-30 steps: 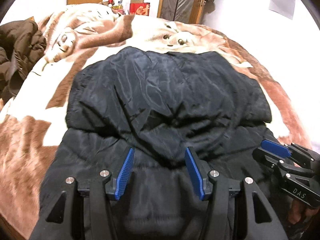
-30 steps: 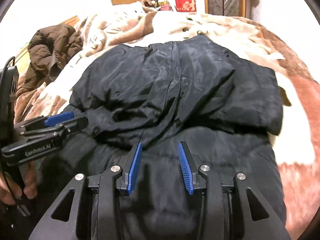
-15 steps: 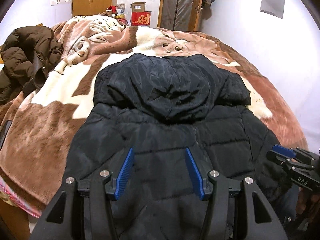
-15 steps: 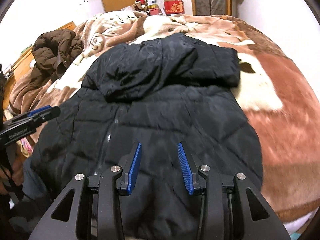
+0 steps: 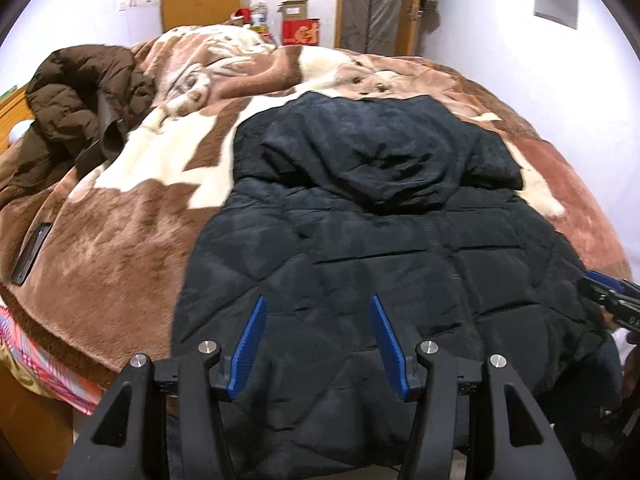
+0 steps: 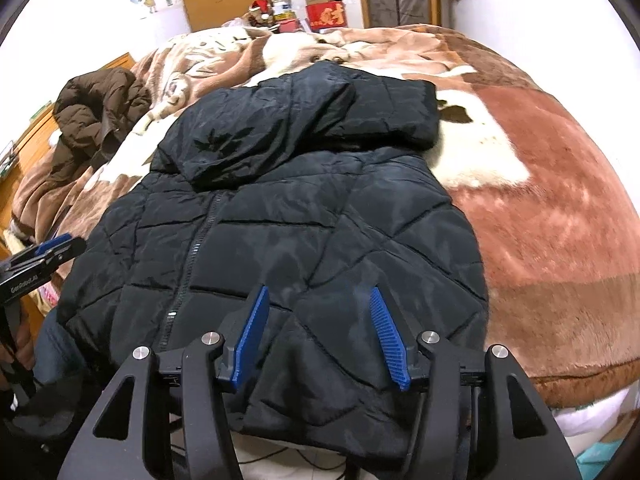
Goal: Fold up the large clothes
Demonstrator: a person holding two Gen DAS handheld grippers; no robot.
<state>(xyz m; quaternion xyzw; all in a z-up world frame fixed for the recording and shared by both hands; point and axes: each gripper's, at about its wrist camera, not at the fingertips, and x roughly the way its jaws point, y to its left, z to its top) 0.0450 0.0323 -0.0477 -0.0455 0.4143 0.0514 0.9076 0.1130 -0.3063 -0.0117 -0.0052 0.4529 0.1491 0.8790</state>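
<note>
A black quilted puffer jacket lies flat on the bed, its hood folded down over the far end. My left gripper hovers open over the jacket's near hem with nothing between its blue pads; in the right wrist view it shows at the left edge. My right gripper hangs over the hem's right part. Its jaws are opening and nothing is between them. Its tip shows at the right edge of the left wrist view.
A brown and white plush blanket covers the bed. A brown puffer coat is heaped at the far left. A flat dark device lies near the blanket's left edge. Boxes stand beyond the bed.
Both grippers have drawn back from the hood toward the near edge of the bed, so the whole jacket now shows. The right jaws stand wider apart.
</note>
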